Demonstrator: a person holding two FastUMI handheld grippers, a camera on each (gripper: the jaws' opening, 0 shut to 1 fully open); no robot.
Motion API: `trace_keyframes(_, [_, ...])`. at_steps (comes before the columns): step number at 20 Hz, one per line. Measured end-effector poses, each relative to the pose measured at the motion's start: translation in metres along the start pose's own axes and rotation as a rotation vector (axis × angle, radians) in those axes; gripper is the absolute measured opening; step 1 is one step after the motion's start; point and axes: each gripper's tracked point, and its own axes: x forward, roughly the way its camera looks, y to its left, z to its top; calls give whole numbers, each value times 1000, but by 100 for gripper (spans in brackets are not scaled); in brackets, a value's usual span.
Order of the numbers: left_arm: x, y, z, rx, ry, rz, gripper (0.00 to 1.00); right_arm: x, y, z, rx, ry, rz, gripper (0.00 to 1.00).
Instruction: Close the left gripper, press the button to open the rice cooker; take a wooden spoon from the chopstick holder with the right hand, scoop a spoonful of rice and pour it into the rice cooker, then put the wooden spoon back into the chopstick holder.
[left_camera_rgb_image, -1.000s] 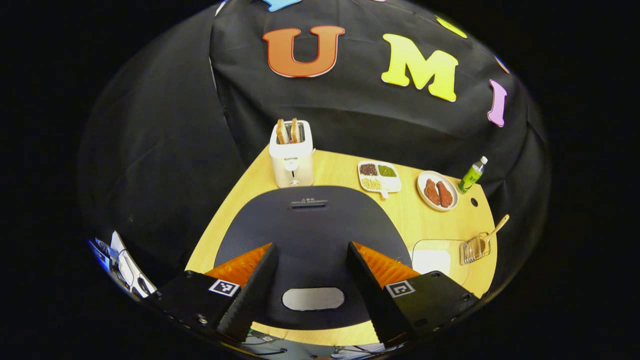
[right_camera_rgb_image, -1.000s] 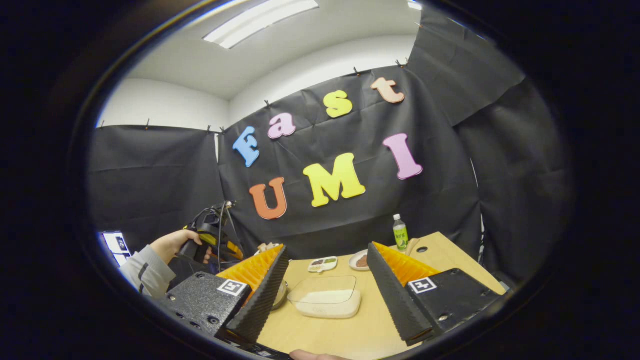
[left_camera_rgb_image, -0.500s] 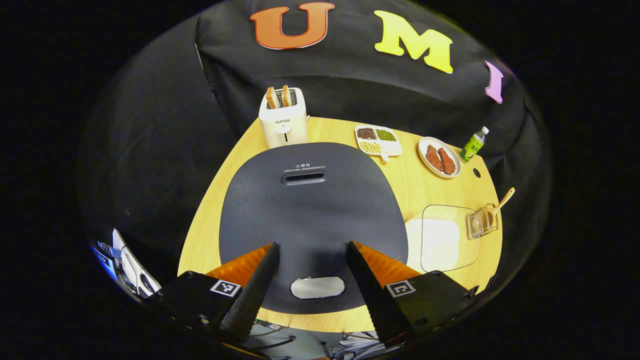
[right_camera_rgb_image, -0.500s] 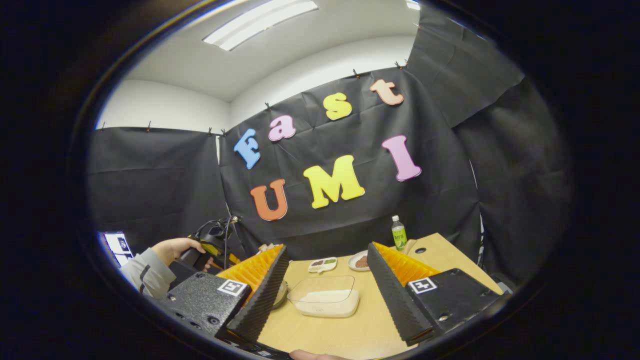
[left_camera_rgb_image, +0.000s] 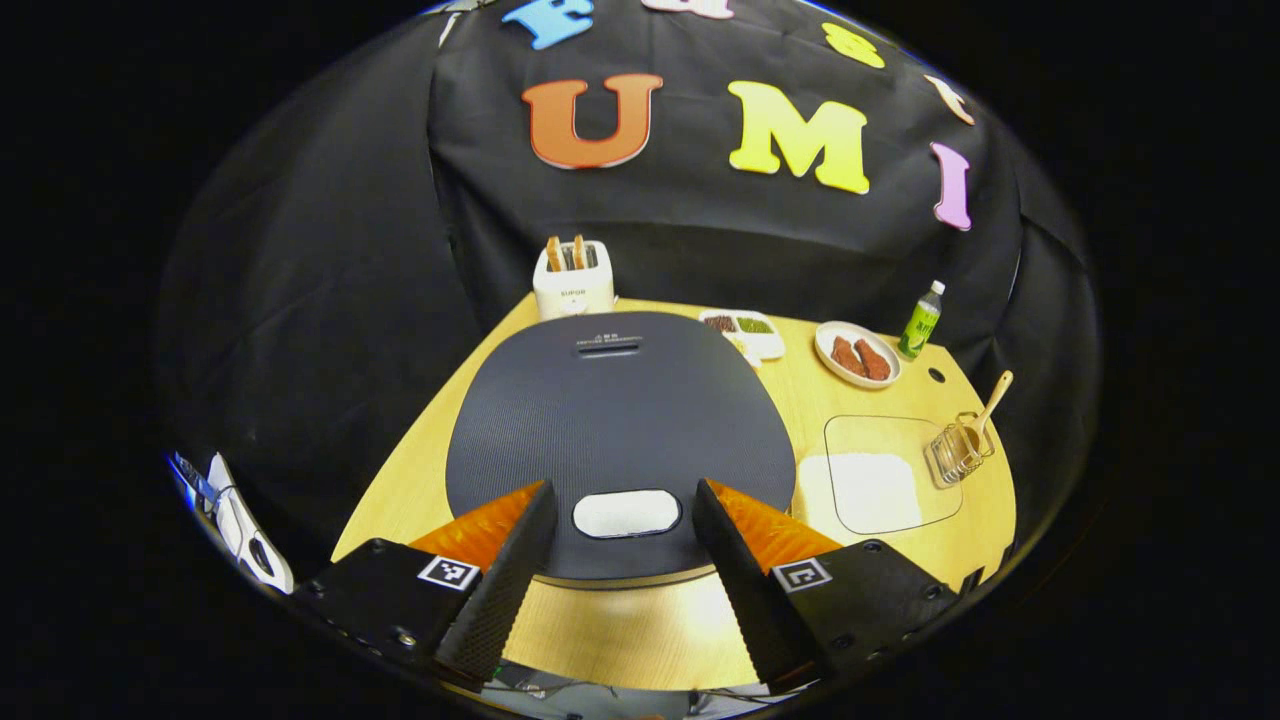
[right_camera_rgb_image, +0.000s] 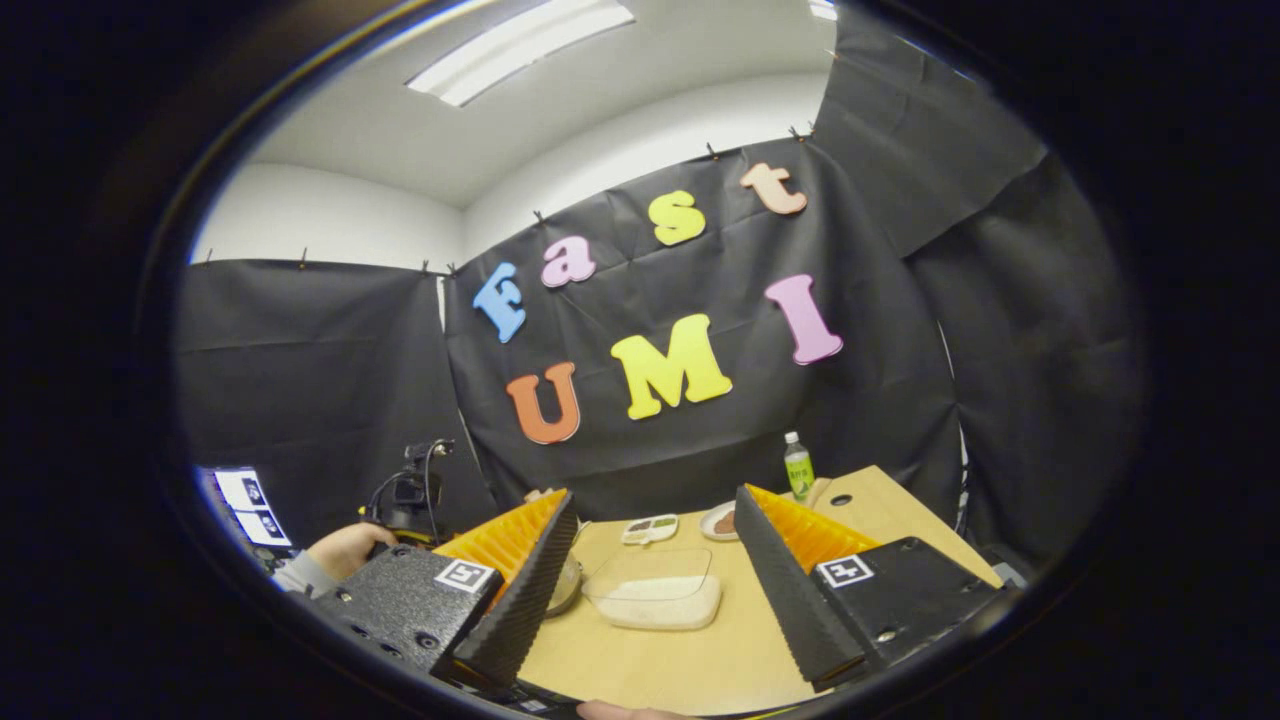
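The rice cooker (left_camera_rgb_image: 615, 410) has a dark grey lid, shut, with a silver button (left_camera_rgb_image: 626, 513) at its near edge. My left gripper (left_camera_rgb_image: 622, 500) hovers open over that edge, one finger on each side of the button. The wooden spoon (left_camera_rgb_image: 990, 400) stands in the clear chopstick holder (left_camera_rgb_image: 955, 455) at the table's right. Beside the holder lies a clear container of white rice (left_camera_rgb_image: 880, 485), which the right gripper view shows as the rice container (right_camera_rgb_image: 655, 598). My right gripper (right_camera_rgb_image: 655, 500) is open and holds nothing, low over the table before that container.
A white toaster (left_camera_rgb_image: 573, 282) with bread stands behind the cooker. A divided dish of beans (left_camera_rgb_image: 748, 332), a plate of meat (left_camera_rgb_image: 857, 356) and a green bottle (left_camera_rgb_image: 921, 320) line the far edge. A person's hand (right_camera_rgb_image: 345, 545) holds the left gripper.
The left gripper has tilted and shifted, so the button now lies higher in its view, level with the fingertips. In the right gripper view the hand has dropped lower. The right gripper barely moved.
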Motion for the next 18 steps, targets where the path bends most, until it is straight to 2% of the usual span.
trace_keyframes(5, [-12, 5, 5, -29, -192, 47, 92, 2, 16, -11, -39, 11, 31, 100])
trace_keyframes(9, [-13, 4, 6, -26, -314, 36, 92, 9, 22, -27, -81, 50, 38, 100])
trace_keyframes(10, [-12, 4, 2, -24, -324, 32, 92, 11, 22, -29, -96, 57, 33, 92])
trace_keyframes(11, [-13, 5, 1, -15, -361, 31, 92, 12, 22, -32, -109, 61, 29, 100])
trace_keyframes(15, [-17, 4, 2, -23, -438, 5, 90, 11, 24, -30, -124, 57, 28, 100])
trace_keyframes(18, [-26, 14, 3, 14, -421, 96, 89, 14, 23, -28, -132, 52, 21, 100])
